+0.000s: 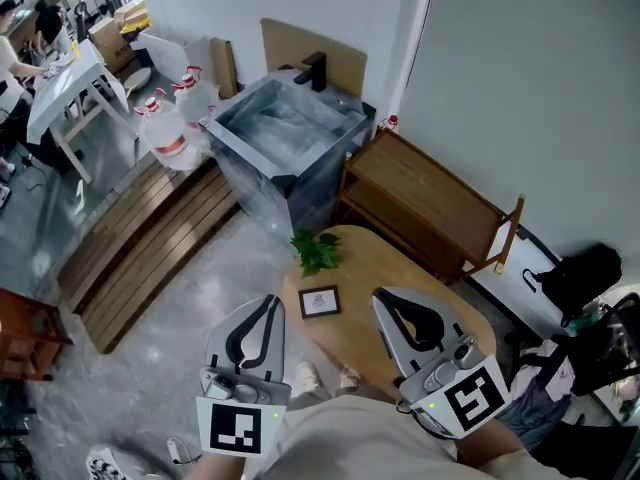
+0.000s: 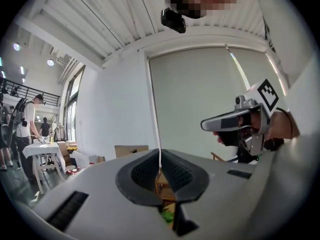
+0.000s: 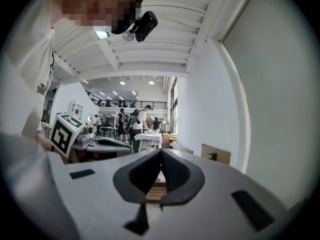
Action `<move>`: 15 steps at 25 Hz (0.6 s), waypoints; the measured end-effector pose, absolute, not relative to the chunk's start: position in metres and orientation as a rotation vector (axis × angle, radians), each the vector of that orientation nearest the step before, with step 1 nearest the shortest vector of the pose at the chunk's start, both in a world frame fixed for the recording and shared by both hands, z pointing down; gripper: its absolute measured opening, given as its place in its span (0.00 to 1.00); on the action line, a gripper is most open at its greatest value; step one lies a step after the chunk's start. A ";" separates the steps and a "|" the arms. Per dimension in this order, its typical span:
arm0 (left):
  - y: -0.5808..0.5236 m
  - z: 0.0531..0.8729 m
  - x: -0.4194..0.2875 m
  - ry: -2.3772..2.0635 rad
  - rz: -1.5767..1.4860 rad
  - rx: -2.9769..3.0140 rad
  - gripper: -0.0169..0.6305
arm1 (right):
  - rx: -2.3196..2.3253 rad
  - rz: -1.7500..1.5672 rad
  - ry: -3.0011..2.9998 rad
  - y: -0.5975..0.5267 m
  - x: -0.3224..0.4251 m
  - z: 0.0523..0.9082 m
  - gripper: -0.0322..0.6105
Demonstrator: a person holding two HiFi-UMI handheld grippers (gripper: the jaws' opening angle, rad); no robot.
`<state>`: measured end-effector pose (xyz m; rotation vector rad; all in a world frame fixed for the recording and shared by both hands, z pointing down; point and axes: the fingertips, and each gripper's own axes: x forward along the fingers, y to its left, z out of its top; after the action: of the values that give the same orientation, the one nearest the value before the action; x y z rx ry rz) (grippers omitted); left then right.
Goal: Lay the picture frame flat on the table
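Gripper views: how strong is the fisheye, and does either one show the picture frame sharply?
Head view: picture frame small but sharp, evenly lit. Left gripper view: heavy fisheye, black round vignette, bowed ceiling, frame not in sight. Right gripper view: same distortion, no frame either.

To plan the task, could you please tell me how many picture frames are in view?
1. The picture frame is on the wooden table, close to the green plant near its far edge. Others could be hidden elsewhere in the room.
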<state>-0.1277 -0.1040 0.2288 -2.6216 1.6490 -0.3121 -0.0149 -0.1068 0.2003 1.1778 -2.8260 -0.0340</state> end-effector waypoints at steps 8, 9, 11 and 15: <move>-0.110 0.223 -0.131 1.645 -0.298 -2.628 0.05 | 1.167 -0.018 -2.838 -0.111 -0.023 0.197 0.04; -0.111 0.222 -0.131 1.647 -0.293 -2.631 0.05 | 1.156 0.011 -2.852 -0.112 -0.023 0.198 0.04; -0.113 0.220 -0.132 1.652 -0.283 -2.629 0.05 | 1.147 0.060 -2.875 -0.114 -0.023 0.196 0.04; -0.116 0.218 -0.133 1.644 -0.283 -2.619 0.05 | 1.161 0.052 -2.876 -0.117 -0.023 0.194 0.04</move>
<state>-0.1330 -0.1159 0.2184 -2.6189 1.6442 -0.2827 -0.0226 -0.1173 0.1940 1.1608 -2.8756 0.0515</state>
